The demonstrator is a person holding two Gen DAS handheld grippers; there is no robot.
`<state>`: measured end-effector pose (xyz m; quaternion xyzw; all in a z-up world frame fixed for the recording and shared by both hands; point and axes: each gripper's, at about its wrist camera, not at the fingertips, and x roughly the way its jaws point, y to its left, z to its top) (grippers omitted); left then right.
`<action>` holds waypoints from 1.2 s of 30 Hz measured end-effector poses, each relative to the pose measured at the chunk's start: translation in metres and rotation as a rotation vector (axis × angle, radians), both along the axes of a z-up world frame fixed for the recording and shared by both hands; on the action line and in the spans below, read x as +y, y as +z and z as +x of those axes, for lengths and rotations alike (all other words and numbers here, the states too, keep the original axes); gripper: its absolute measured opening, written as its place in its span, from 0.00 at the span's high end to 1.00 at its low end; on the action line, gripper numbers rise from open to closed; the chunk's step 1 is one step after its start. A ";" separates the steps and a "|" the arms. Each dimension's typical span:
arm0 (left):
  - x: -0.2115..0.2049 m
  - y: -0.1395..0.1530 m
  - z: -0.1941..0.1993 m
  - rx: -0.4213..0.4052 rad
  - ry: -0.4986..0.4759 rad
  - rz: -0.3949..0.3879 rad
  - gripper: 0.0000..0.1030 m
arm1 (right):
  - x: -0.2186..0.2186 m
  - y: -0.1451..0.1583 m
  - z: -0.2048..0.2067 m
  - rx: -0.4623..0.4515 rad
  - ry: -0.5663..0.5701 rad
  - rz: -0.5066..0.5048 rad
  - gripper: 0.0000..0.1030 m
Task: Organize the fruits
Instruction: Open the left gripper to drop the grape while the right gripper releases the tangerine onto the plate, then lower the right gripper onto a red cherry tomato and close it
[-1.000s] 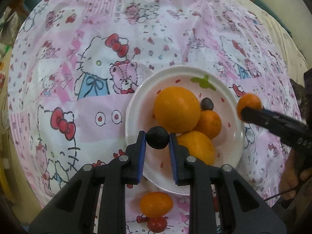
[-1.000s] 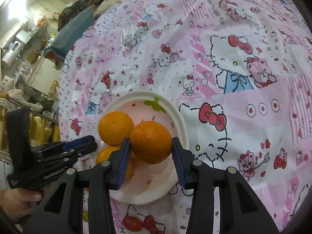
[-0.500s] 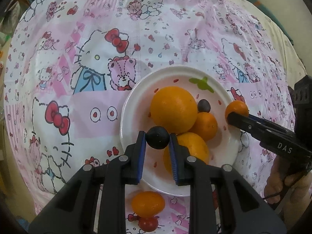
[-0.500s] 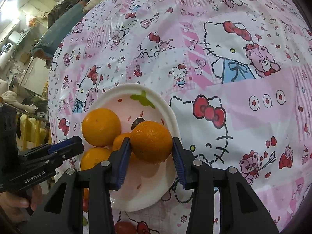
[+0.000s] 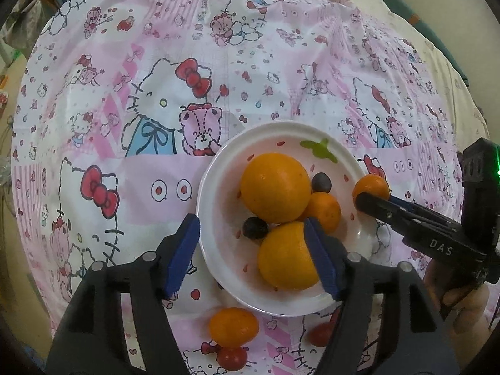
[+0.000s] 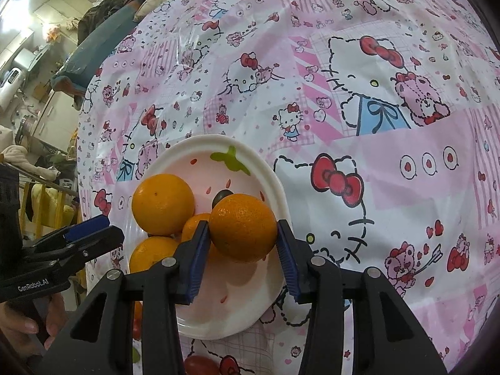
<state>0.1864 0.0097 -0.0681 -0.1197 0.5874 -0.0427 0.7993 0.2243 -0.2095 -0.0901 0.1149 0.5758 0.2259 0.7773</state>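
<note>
**Entry: fruit delivered to the plate, both grippers over the dish**

Item in hand. A small orange (image 6: 243,227) was held between the blue pads of the right gripper (image 6: 240,257), above the near right part of the white plate (image 6: 275,184). The jaws were set fairly narrow, pressed on both flanks of the fruit.

Item released. A dark grape (image 5: 255,227) was seen lying on the plate, against the large orange (image 5: 275,187) and the near orange (image 5: 286,256). The jaws of the left gripper (image 5: 251,257) were opening, with no pad on the grape; the left pad was outside the plate's rim and the right pad across the near orange.

Other stock. A mid-sized orange (image 5: 325,211) and a second grape (image 5: 321,182) were on the plate. A kumquat-like orange fruit (image 5: 233,326) and a red cherry tomato (image 5: 232,357) were left off it, on the patterned cloth (image 5: 156,47).

Handling advice. It was judged that the small orange should be lowered into the bare near right part of the plate before release, since round fruit dropped from height could roll out or knock the grapes.

Pose. Both grippers were pointed steeply downward at the plate, the left from its near side, the right from its right edge; a hand (image 5: 462,306) was glimpsed on the right handle.
</note>
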 end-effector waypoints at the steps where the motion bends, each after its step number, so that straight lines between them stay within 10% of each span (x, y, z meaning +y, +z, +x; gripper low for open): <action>1: 0.000 0.000 0.000 0.001 0.000 0.003 0.36 | 0.001 0.001 0.000 -0.004 0.002 0.000 0.55; 6: -0.001 0.006 -0.003 -0.043 0.000 0.077 0.28 | 0.009 0.006 -0.003 -0.032 0.035 -0.025 0.53; 10: -0.001 0.013 -0.005 -0.084 -0.013 0.107 0.26 | 0.011 0.018 -0.006 -0.097 0.040 -0.022 0.32; 36: 0.022 0.066 -0.064 -0.197 0.129 0.262 0.21 | -0.015 0.094 -0.098 -0.228 0.030 0.014 0.31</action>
